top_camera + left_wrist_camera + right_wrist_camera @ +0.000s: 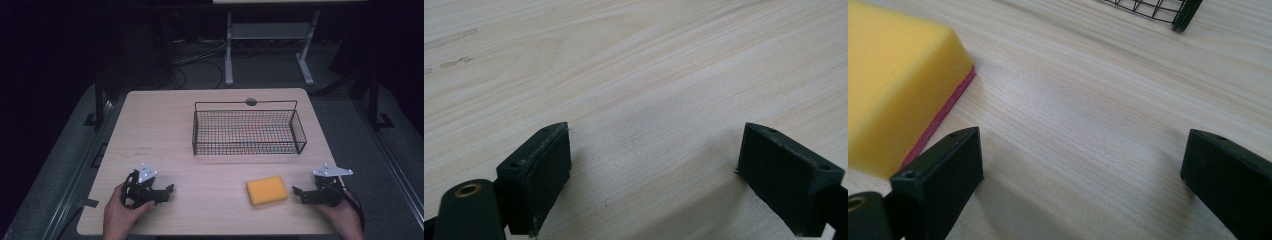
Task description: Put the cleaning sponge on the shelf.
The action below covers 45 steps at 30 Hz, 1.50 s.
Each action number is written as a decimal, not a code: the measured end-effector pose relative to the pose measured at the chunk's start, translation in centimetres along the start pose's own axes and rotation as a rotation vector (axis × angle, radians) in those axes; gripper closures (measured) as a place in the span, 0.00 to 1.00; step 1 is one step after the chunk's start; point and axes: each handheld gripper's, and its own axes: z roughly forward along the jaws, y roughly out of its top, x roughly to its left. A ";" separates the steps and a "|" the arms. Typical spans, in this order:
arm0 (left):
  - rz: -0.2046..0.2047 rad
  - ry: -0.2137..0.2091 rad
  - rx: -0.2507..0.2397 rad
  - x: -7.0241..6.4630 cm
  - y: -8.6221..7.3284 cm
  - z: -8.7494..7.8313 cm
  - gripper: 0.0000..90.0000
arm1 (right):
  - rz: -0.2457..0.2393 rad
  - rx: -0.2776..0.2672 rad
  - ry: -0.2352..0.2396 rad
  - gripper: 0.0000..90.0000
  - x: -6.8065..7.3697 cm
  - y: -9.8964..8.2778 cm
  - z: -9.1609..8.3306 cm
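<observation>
From the high view, the room beyond the tabletop (150,125) is dark, and both forearms are cut off at the bottom edge. The wire basket (248,131) stands toward the far side, right of centre; through its mesh the wood shows, and nothing can be made out inside it. The yellow sponge (267,190) lies flat near the front edge, right of centre, well apart from the basket. The right claw (299,193) sits just beside the sponge's right end, apart from it; the left claw (167,192) rests at the front left with bare wood all around.

Over to the left gripper view: the left claw (654,170) stands wide, only pale wood grain between its jaws, both jaws cut by the bottom edge.

Now the right gripper view: the right claw (1083,175) is spread wide, holding nothing. The sponge (893,75) is blurred and cropped at the left, a red layer along its underside, just beside the left jaw. A corner of the basket (1183,12) peeks in at the top.
</observation>
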 end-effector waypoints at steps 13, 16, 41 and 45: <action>0.000 -0.001 0.000 0.0 0.0 0.0 0.14 | -0.010 0.022 0.012 0.16 0.0 0.3 -0.5; 0.000 0.000 0.000 0.0 0.0 0.0 0.14 | -0.005 0.043 0.018 0.24 0.0 0.4 -0.8; 0.000 0.000 0.000 0.0 0.0 0.0 0.14 | -0.041 0.047 0.218 1.00 2.8 0.2 -4.4; 0.000 0.000 0.000 0.0 0.0 0.0 0.14 | -0.042 0.050 0.255 1.00 3.5 0.0 -4.3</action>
